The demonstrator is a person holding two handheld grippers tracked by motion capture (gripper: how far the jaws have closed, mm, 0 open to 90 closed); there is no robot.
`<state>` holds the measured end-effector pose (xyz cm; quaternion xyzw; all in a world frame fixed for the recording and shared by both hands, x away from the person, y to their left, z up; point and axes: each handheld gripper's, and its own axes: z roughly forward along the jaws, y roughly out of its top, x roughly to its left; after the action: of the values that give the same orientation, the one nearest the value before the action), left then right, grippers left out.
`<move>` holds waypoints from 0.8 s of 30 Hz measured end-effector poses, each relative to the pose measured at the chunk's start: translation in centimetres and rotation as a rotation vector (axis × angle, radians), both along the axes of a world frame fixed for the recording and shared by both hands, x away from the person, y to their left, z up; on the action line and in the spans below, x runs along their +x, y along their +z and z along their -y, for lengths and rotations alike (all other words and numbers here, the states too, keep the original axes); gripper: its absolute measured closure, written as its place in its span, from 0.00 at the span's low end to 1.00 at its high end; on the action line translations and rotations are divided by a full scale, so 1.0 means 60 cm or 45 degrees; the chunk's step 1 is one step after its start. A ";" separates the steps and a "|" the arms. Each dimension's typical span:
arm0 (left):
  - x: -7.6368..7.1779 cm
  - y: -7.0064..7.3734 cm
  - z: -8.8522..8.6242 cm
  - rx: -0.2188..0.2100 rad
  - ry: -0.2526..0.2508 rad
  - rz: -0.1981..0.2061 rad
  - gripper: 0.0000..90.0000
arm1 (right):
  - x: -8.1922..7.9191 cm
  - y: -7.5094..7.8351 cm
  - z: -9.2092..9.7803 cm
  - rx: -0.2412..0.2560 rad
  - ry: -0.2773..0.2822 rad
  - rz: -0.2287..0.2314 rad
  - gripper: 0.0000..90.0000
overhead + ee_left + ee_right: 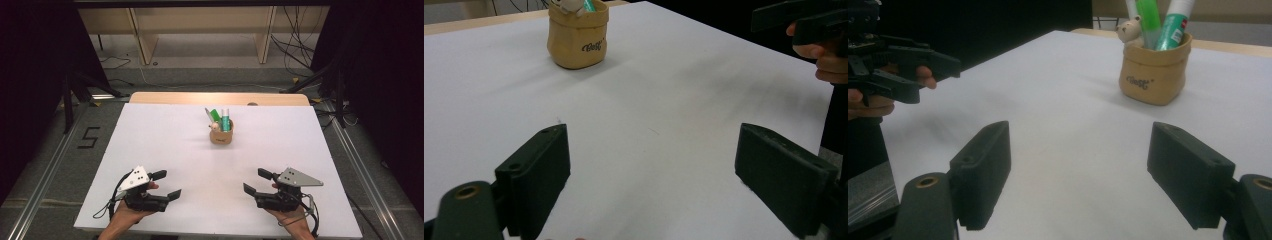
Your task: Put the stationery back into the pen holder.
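Note:
A small tan pot stands in the middle of the white table top, toward the far side. It holds a green marker, a teal-and-white tube and a little bear-topped pen. The same tan pot is far ahead in the left gripper view, and the pot appears with its pens in the right gripper view. My left gripper rests open near the front left edge, nothing between its jaws. My right gripper rests open near the front right, also empty.
A wooden strip edges the far side of the table. Behind it stand wooden shelf legs and cables on the floor. Dark stands flank the table at left and right. The other hand's gripper shows at the left of the right gripper view.

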<state>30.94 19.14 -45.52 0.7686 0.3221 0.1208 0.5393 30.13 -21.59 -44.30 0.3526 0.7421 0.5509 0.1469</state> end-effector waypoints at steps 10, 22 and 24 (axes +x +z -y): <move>-0.003 -0.004 0.000 0.009 -0.011 -0.014 0.16 | -0.017 -0.013 0.024 -0.017 -0.032 -0.007 0.27; -0.004 -0.004 0.000 0.007 -0.012 -0.011 0.16 | -0.024 -0.024 0.033 -0.032 -0.041 -0.030 0.26; -0.004 -0.003 -0.001 0.007 -0.011 -0.011 0.16 | -0.024 -0.023 0.033 -0.032 -0.042 -0.029 0.26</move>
<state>30.69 19.17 -45.73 0.7720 0.3208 0.1160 0.5364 28.68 -23.55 -45.71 0.3692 0.7446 0.5349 0.1519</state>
